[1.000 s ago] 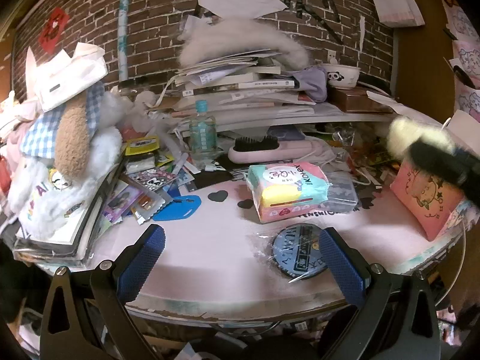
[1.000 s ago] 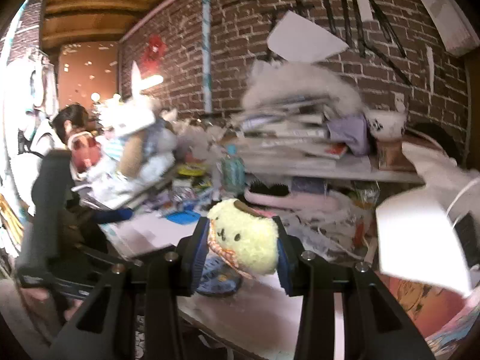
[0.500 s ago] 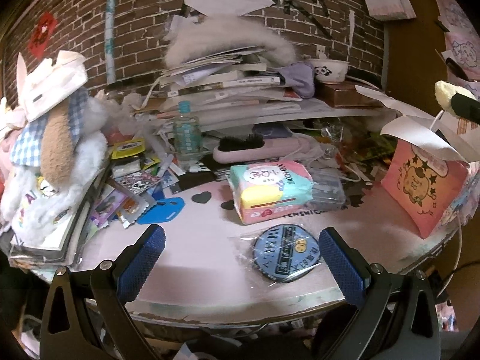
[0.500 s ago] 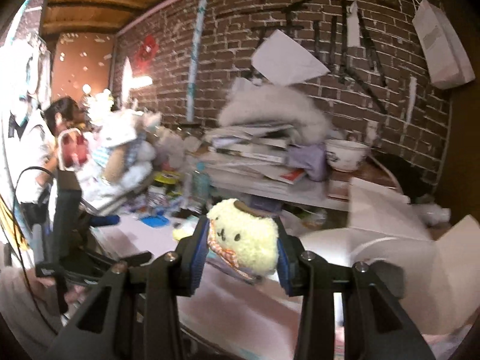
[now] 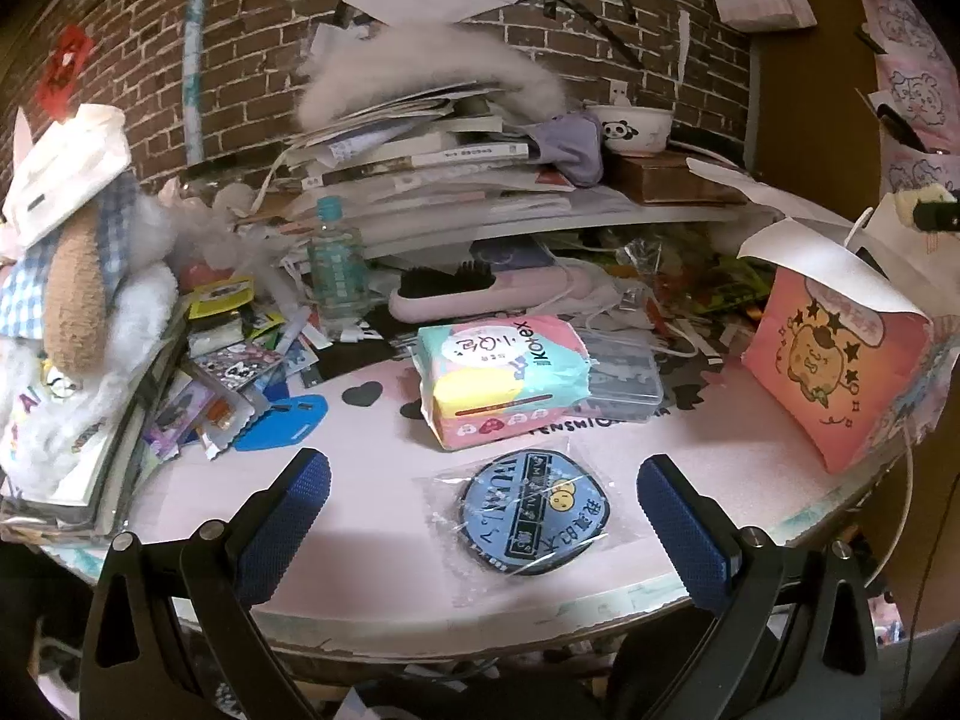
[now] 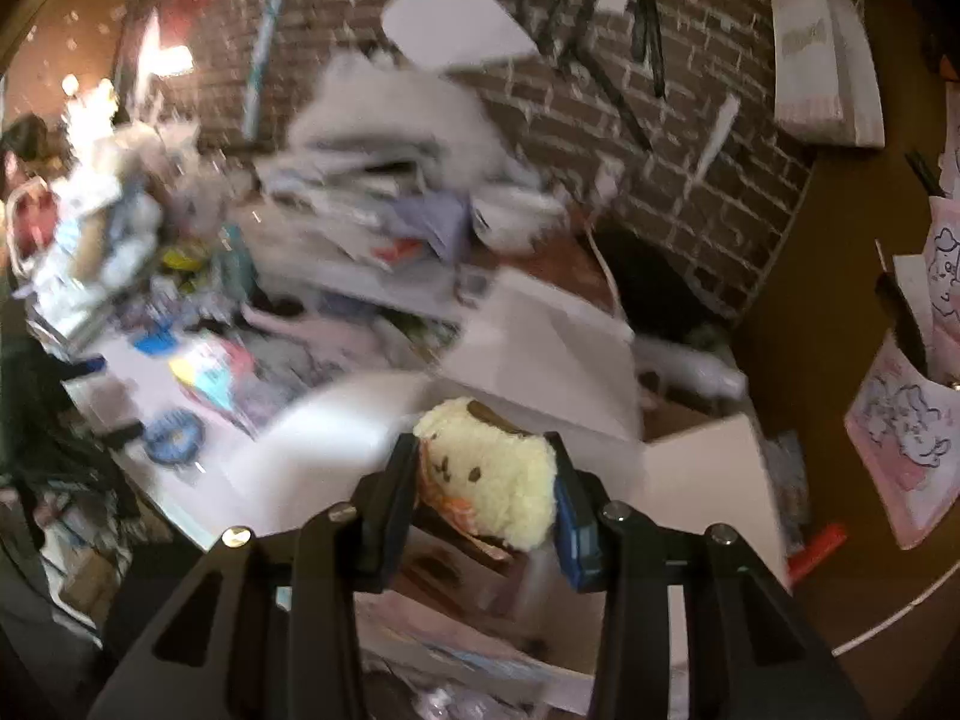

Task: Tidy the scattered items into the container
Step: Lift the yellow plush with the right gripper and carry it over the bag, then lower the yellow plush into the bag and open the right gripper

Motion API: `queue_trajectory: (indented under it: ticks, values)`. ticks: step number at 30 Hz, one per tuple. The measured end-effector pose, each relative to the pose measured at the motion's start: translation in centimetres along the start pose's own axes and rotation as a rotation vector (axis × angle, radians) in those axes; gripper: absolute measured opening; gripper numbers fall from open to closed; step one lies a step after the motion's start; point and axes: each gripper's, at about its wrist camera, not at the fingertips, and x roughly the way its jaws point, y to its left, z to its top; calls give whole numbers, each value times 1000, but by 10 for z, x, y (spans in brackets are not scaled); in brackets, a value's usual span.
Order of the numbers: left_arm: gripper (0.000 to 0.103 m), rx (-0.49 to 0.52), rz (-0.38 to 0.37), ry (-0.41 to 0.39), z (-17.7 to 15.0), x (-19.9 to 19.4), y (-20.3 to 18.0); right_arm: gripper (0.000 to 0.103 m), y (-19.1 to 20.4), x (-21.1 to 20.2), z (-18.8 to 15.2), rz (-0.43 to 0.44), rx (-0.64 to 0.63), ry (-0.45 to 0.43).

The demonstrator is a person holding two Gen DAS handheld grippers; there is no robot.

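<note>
Step in hand: transport. The right gripper [image 6: 489, 480] carries the plush [image 6: 489, 468] toward the bag [image 6: 540, 372]; release not yet made.
Right tongs: pinching the plush from both sides, pads pressed into its fleece. The toy sits upright between them, face toward the camera.
Plush position: in the air, just above the bag's white folded rim, on the near side of the opening as the right view shows it. In the left view only a yellow tip shows at the far right edge, above and behind the bag [image 5: 840, 372].
Left tongs: left gripper [image 5: 480, 516] spread wide, holding nothing, hovering over the table [image 5: 360, 480] edge, well to the left of the bag.
Bag: pink, printed, standing upright at the right end of the table, top flaps folded outward. Judged to be the container. Its inside is blurred in the right view; contents cannot be told.
Items left of the bag: patch [image 5: 531, 519] in clear wrap, nearest the left gripper; tissue pack [image 5: 504, 378] behind it.
Next move, judged: bring the plush over the open mouth, lower past the flaps, then part the tongs.
Caution: the flaps lean over the mouth and may catch the toy; the light bag may tip if pushed.
</note>
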Motion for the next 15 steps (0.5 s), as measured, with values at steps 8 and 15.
queue_trajectory:
  ticks: [8, 15]
  values:
    - [103, -2, -10, 0, -1, 2, -3, 37, -25, 38, -10, -71, -74, 296]
    - [103, 1, -11, 0, -1, 2, -6, 37, -29, 66, -15, -116, -176, 432]
